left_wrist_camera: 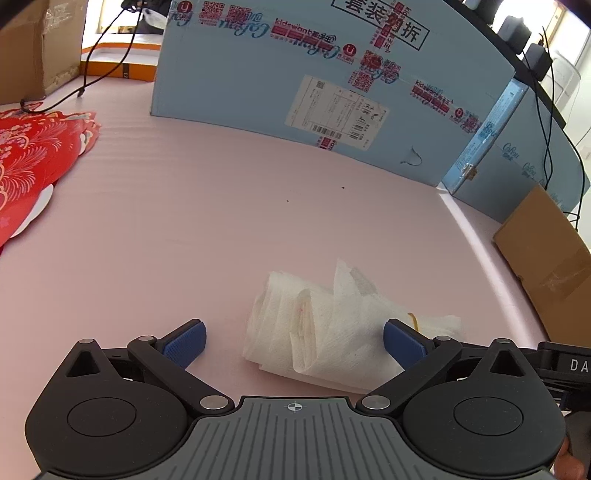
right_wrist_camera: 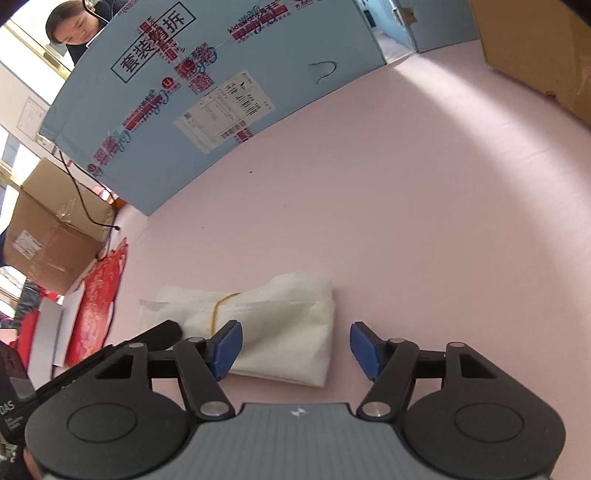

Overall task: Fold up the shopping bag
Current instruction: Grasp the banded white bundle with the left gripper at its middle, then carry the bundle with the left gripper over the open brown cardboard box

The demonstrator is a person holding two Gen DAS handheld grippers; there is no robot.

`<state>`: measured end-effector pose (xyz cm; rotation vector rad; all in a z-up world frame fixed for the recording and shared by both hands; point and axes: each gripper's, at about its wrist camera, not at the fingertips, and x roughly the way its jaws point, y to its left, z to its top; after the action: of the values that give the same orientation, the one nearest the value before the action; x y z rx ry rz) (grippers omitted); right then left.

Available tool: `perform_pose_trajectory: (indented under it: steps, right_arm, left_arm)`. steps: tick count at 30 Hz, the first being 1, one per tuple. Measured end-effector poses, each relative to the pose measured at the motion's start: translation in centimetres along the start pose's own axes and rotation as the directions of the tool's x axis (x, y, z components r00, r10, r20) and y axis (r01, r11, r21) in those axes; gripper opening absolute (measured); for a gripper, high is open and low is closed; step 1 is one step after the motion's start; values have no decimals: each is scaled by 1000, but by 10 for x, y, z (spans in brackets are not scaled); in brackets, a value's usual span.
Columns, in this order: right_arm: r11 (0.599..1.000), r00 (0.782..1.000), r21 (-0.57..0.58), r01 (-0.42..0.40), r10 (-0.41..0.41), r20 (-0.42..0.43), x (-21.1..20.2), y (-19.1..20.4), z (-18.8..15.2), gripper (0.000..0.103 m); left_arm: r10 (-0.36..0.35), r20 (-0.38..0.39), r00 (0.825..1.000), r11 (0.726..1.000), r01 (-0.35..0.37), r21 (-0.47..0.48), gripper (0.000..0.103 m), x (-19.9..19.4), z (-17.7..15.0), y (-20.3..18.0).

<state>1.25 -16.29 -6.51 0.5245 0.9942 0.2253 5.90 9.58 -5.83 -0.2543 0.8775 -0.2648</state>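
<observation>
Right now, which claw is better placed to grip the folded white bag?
Left, though narrowly. The left claw is open with the white bag between its fingers. The right claw is open too, but the bag lies off-centre.

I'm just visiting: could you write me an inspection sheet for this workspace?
Surface: pink table, two dark specks.
Job's things: white bag folded, tied with a yellow rubber band, lying flat.
Clutter: red paper items at the table's edge.
Grippers: left hand-held gripper open, right hand-held gripper open, both at the bag, holding nothing.
Cables: black cable hanging to the table.
Surroundings: blue box, brown cartons, a person behind.
</observation>
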Motion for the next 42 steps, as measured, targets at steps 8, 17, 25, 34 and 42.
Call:
perform_pose_trajectory:
  steps: [8,17,25,34,42]
  right_arm:
    - [1000,1000,21,16,-16,12,3,-2,0,21]
    - [999,998,-42,8,-5,67,-18,-13,9,17]
    - [993,991,-118,-23,38,128,-68,-51,30,17]
    - [966,972,-250,-66,118,202,-142,-100,55,17]
    - [956,929,-270,-113,198,313,-217,-142,79,17]
  left_arm:
    - [54,2,999,998,-55,6,88,-1,1,-9]
    - [29,19,999,999,-29,-16,67,-11,-1,-33]
    - [39,73,997,999,-40,14,67,-21,-1,-102]
    - [36,196,980,999,-38,8,67,-44,-5,-191]
    - [-23,310,950,997,-1,77,67,-60,2,-273]
